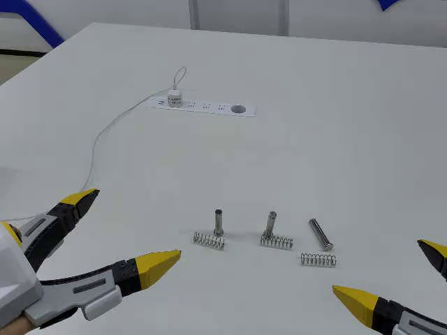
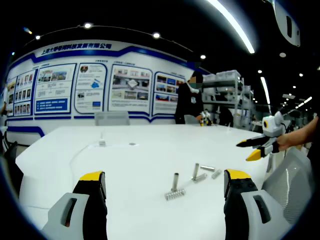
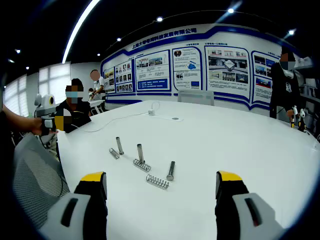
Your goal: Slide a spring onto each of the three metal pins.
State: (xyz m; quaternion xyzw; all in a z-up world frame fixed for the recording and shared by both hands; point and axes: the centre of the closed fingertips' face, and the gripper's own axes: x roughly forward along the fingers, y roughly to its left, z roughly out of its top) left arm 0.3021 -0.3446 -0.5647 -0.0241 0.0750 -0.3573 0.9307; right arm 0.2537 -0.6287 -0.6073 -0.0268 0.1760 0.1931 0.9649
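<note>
Over the white surface (image 1: 335,125), left gripper (image 1: 126,230) and right gripper (image 1: 384,269) hover well apart, jaws of both spread wide, gripping nothing. Between them, three metal pins: left pin (image 1: 218,222) and middle pin (image 1: 271,223) upright, right pin (image 1: 320,234) lying on its side (angled). Springs (image 1: 276,241) lie loose, one just beside each pin.

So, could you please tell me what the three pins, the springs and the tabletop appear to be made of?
The pins look like polished steel: grey, with bright glints along their shafts. The springs seem to be thin bare metal wire, in silvery open coils. The tabletop is smooth matte white, probably laminate or painted board; the pictures leave that open.
</note>
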